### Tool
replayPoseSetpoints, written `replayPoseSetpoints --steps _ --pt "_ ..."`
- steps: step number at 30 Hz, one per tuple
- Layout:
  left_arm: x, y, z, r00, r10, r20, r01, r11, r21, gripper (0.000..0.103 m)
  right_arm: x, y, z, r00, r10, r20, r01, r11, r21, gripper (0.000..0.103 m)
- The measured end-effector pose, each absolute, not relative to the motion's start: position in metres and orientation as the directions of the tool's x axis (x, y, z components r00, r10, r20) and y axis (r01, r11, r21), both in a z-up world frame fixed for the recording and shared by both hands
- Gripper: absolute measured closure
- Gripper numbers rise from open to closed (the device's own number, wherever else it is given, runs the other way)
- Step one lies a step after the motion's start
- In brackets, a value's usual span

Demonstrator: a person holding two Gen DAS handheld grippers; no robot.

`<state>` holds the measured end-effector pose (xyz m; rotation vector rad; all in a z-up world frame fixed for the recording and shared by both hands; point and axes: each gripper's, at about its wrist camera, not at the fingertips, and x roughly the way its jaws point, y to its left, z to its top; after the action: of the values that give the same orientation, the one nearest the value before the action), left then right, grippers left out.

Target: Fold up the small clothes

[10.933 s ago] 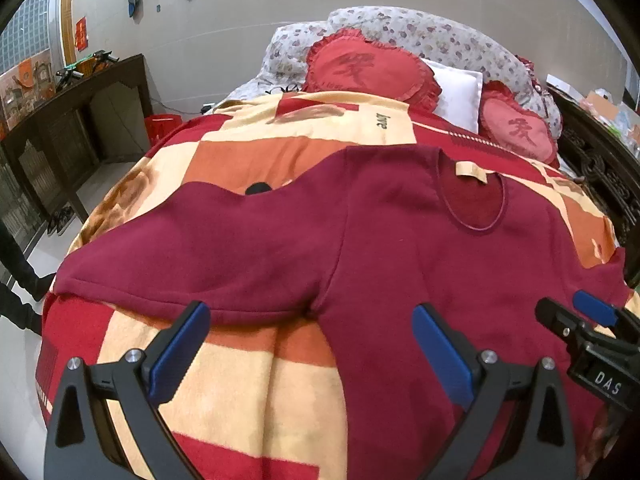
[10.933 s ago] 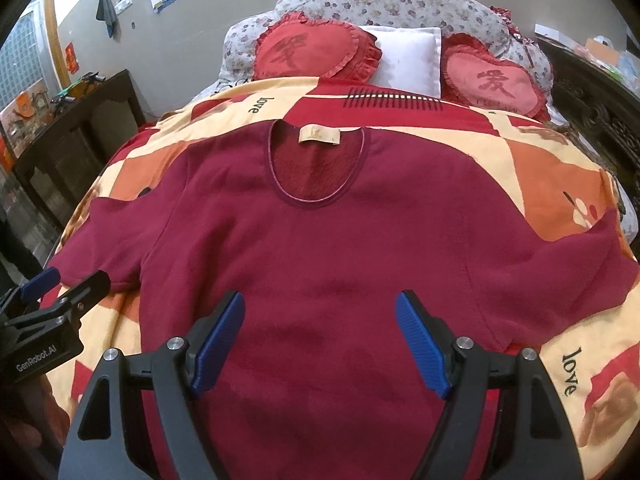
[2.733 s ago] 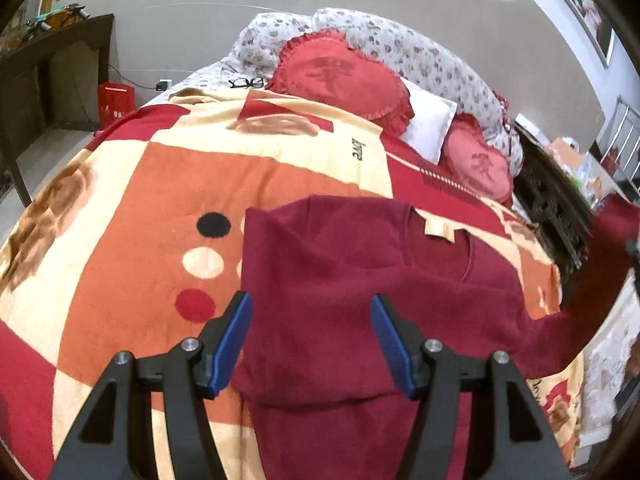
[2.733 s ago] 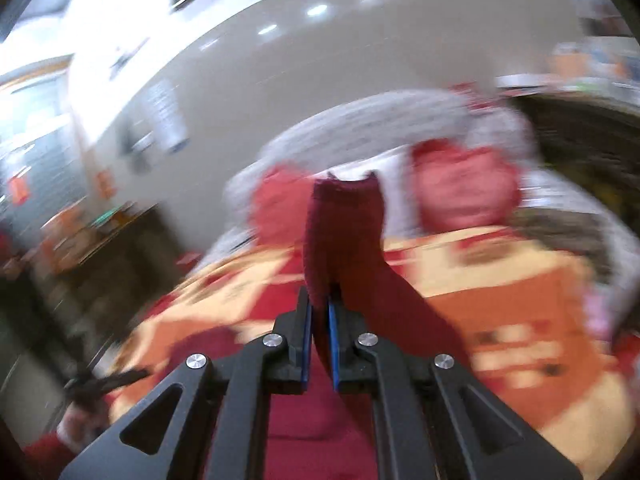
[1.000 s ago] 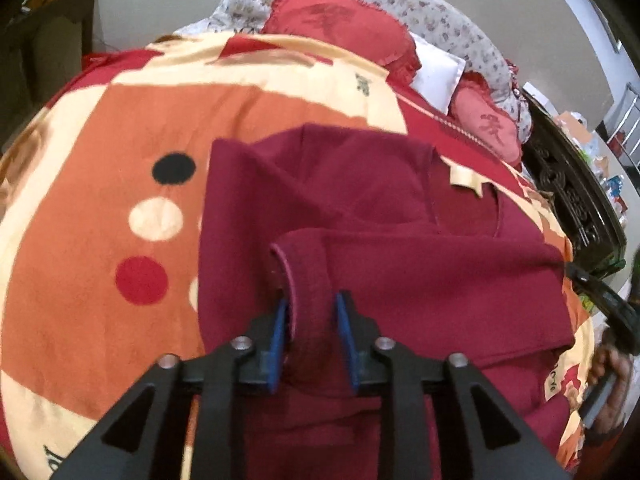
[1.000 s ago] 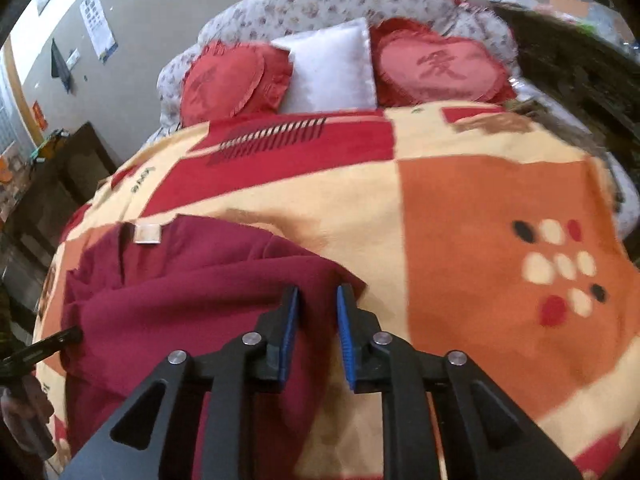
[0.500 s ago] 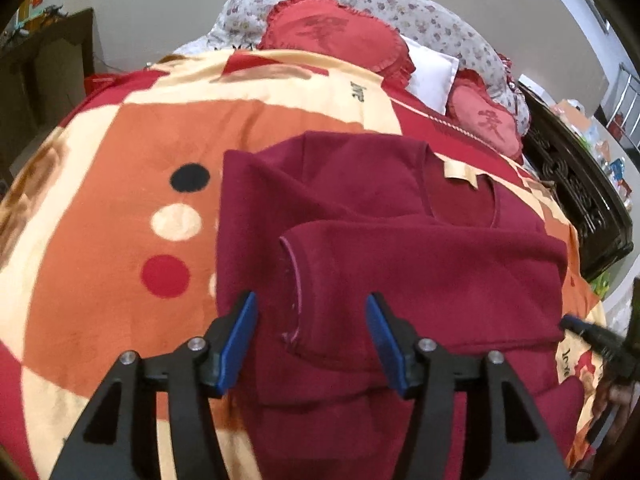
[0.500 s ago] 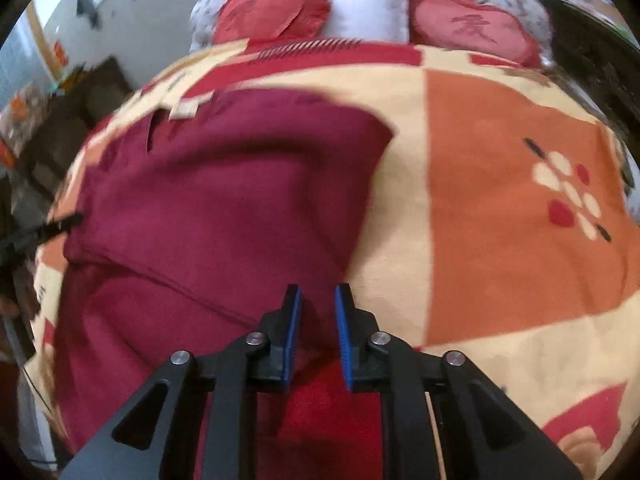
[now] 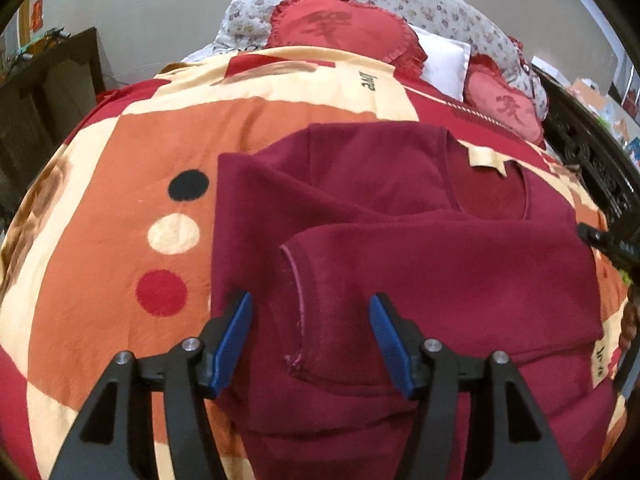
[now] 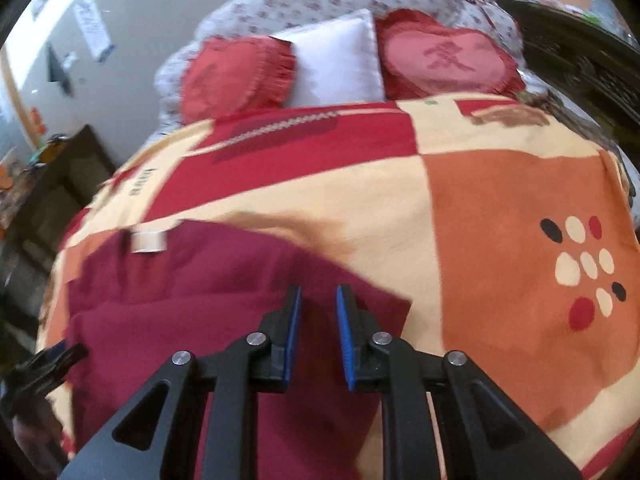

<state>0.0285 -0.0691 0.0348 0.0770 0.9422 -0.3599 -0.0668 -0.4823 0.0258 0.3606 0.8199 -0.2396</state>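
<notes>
The left gripper (image 9: 310, 336) hangs over the one dark red sweater (image 9: 420, 264), its jaws opening; the sleeve cuff (image 9: 296, 300) lies flat between the two blue pads (image 9: 234, 334), which do not press on it, so it is released. The right gripper (image 10: 318, 332) hovers at the sweater's (image 10: 192, 304) right edge with a narrow gap between its two pads (image 10: 290, 332); whether cloth is pinched there cannot be told. The sweater lies partly folded on the patterned blanket (image 9: 120, 208), both sleeves laid across the body, one cream neck label (image 9: 486, 158) showing. At the head of the bed sit two red heart-shaped cushions (image 10: 236, 76) with one white pillow (image 10: 336, 68) between them. One dark wooden cabinet (image 9: 48, 92) stands to the left.
</notes>
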Motion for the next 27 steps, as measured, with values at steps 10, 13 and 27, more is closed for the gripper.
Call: replayPoseSetpoints --steps 10,13,27 --pt "0.028 -0.076 0.030 0.545 -0.259 -0.797 0.350 0.934 -0.064 0.029 -0.117 -0.457 0.061 0.707 -0.046 -0.706 0.244 0.953 0.182 0.059" --pt "0.027 -0.077 0.030 0.548 -0.256 -0.796 0.350 0.935 -0.060 0.027 -0.123 -0.449 0.052 0.687 -0.037 -0.726 0.229 0.959 0.167 0.059" --pt "0.014 -0.073 0.038 0.540 -0.247 -0.805 0.374 0.927 -0.034 0.026 -0.141 -0.446 0.035 0.636 -0.020 -0.772 0.251 0.951 0.182 0.046"
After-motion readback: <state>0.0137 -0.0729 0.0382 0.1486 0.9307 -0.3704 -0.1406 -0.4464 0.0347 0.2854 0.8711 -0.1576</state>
